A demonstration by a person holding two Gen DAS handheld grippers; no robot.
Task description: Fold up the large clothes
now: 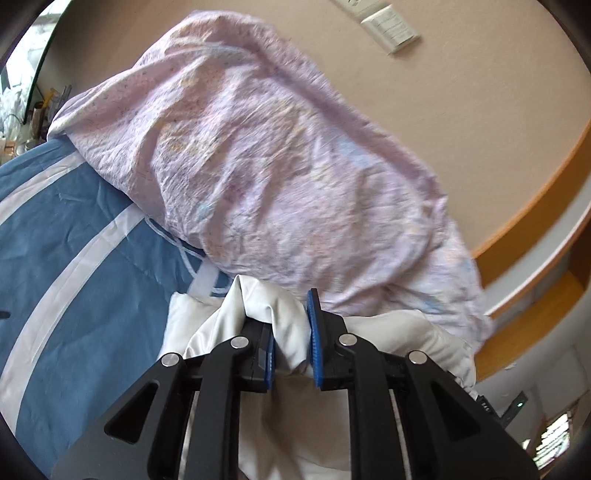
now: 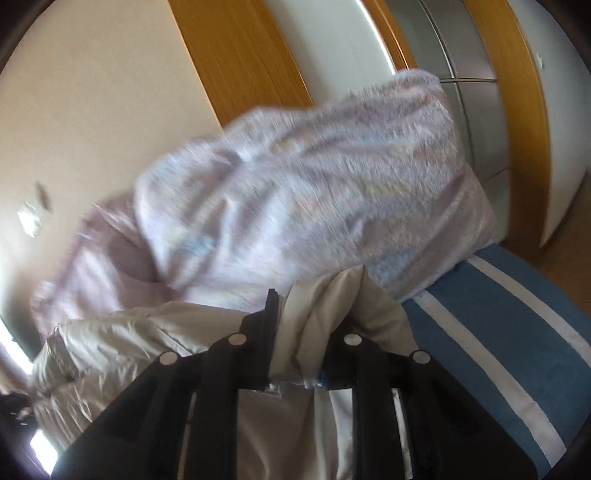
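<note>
A white, slightly shiny padded garment (image 1: pixel 388 339) is bunched between both grippers. My left gripper (image 1: pixel 290 332) is shut on a fold of the white garment, cloth filling the gap between its blue pads. My right gripper (image 2: pixel 299 332) is shut on another fold of the same garment (image 2: pixel 122 332), which spreads away to the left. The garment hangs in front of a pink patterned pillow (image 1: pixel 258 155), also in the right wrist view (image 2: pixel 314 192). The right view is blurred.
A bed with a blue and white striped cover (image 1: pixel 74 258) lies below, also in the right wrist view (image 2: pixel 498 317). The pillow leans on a beige wall (image 1: pixel 461 110) with a switch plate (image 1: pixel 391 29). Wooden door frames (image 2: pixel 243 55) stand behind.
</note>
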